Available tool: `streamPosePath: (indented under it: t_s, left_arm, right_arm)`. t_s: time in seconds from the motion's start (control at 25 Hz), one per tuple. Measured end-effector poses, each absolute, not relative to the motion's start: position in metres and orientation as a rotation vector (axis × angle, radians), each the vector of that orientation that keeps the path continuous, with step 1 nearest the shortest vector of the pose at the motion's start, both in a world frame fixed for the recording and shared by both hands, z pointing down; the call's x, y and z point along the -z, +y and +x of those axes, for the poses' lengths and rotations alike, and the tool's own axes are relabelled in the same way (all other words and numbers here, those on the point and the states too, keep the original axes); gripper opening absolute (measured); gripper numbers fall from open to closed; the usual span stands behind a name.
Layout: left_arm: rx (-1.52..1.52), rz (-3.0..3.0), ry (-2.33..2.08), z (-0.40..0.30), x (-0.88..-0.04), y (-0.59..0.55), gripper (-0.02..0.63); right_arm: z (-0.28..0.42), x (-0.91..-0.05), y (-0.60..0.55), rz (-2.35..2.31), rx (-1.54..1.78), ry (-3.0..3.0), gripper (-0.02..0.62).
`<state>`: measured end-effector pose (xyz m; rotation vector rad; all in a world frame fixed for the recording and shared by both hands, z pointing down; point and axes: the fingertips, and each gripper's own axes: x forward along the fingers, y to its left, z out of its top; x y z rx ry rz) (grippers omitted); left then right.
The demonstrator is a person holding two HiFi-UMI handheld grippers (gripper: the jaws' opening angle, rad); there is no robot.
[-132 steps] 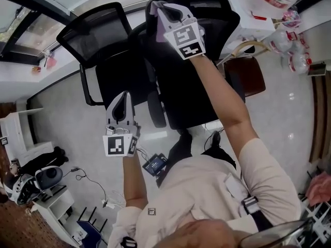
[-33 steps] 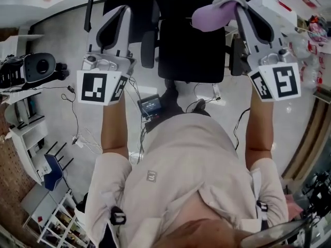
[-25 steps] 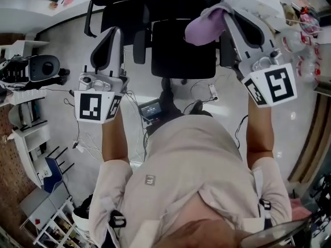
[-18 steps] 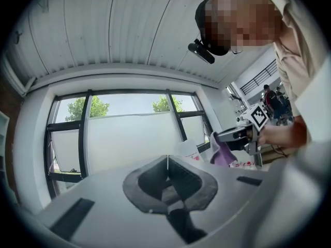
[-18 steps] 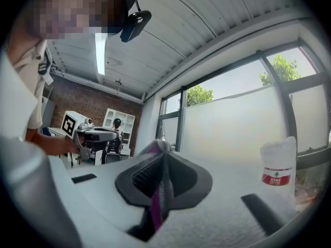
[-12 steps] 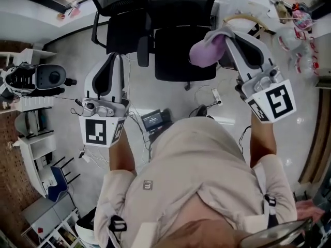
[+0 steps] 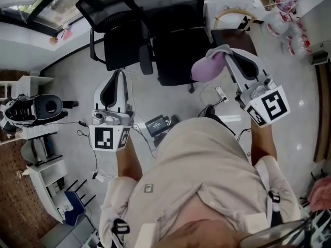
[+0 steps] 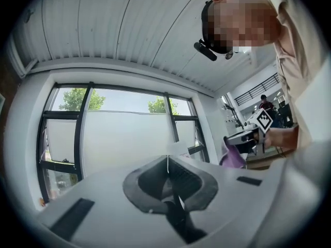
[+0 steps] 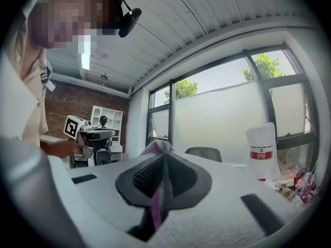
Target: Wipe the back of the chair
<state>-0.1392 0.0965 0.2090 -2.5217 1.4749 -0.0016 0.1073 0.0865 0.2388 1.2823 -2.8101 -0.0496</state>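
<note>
Lilac cloth (image 7: pixel 206 68), bunched into a soft wad, is pinched in the right gripper (image 7: pixel 226 56), whose jaws are clamped tight on it. In the right gripper view a thin purple strip of the fabric (image 9: pixel 154 211) runs down the seam between the dark pads (image 9: pixel 178 180), and a fold pokes out above the tips. From the head view the wad's long axis runs from the jaw tips down and to the left, its free end hanging clear of everything.

The left gripper (image 7: pixel 118 76) is held low at the person's own left, pointing forward. Its jaws (image 8: pixel 168 161) are pressed together with nothing between them.

The black office chair (image 7: pixel 175 53) stands ahead of both tools, touched by neither. Its seat lies nearer the person in a beige shirt (image 7: pixel 201 180). Its backrest rises beyond the seat at the top of the frame, with the long edge running left to right. The cloth hangs just off the seat's right corner in the head view; how far above it cannot be told. A second black chair with a mesh back (image 7: pixel 106 12) stands just to the left, and pale grey floor (image 7: pixel 67 71) spreads below.

The left gripper view catches the right gripper (image 8: pixel 247 136) with the cloth (image 8: pixel 232 158) against a wide window (image 8: pixel 119 133). A white bottle with a red label (image 9: pixel 261 151) stands to the right in the right gripper view.
</note>
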Motion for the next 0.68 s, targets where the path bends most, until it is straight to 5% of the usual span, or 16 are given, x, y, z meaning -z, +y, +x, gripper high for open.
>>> streamPosePath:
  t_s: [0.68]
  left_arm:
    - [-0.037, -2.592, 1.39, -0.135, -0.217, 0.081, 0.008]
  right_arm:
    - [0.102, -0.248, 0.089, 1.35, 0.025, -2.753, 0.008]
